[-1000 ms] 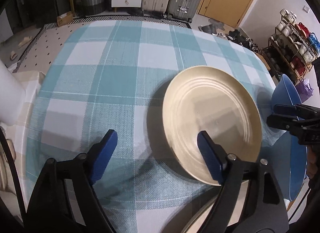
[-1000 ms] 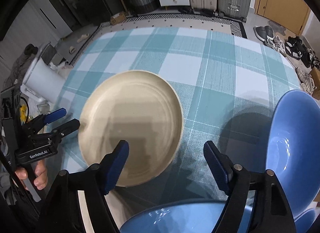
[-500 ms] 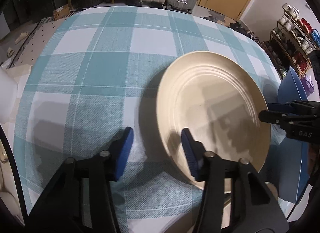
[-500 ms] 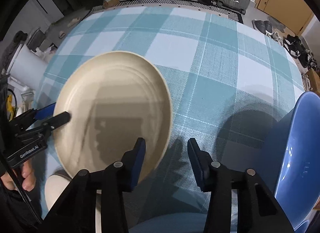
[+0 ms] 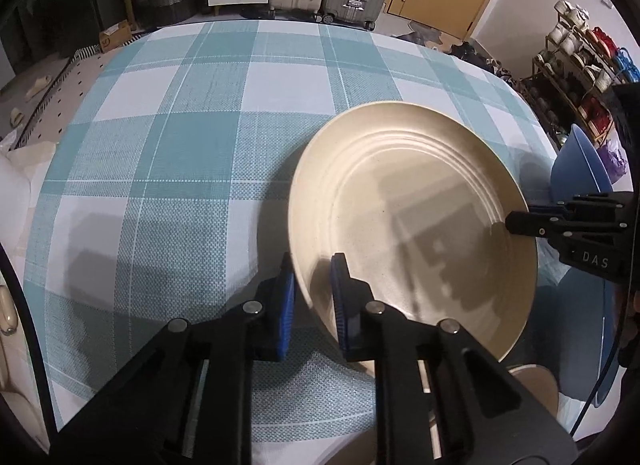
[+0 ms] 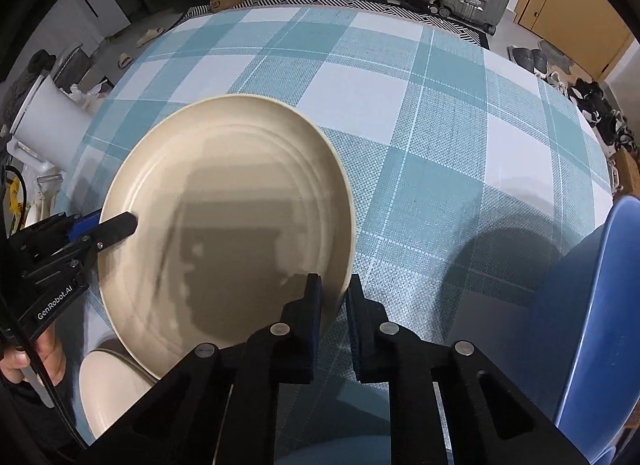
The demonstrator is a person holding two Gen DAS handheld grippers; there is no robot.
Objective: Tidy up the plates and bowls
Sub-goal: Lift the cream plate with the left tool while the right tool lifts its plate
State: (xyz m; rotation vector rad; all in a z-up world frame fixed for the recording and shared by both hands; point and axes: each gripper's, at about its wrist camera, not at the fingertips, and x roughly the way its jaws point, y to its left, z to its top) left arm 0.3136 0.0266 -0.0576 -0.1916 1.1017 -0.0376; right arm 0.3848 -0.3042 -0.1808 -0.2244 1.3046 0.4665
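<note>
Left gripper (image 5: 312,285), black with blue pads, is clamped on the near-left rim of the round cream ridged plate (image 5: 412,225), one pad under the lip and one inside it. Plate sits on the teal-and-white checked tablecloth (image 5: 180,153), slightly left of centre as the right wrist view shows it. Right gripper (image 6: 334,301) is likewise closed on the plate's opposite rim. A second cream dish (image 6: 108,389) lies partly beneath the plate at the near edge; blue bowls (image 6: 600,305) stand to the right.

Assessment: the grasp step appears complete, with a two-handed lift pending. Next move calls for raising both sides evenly, keeping the plate level, then carrying it to its stack.
</note>
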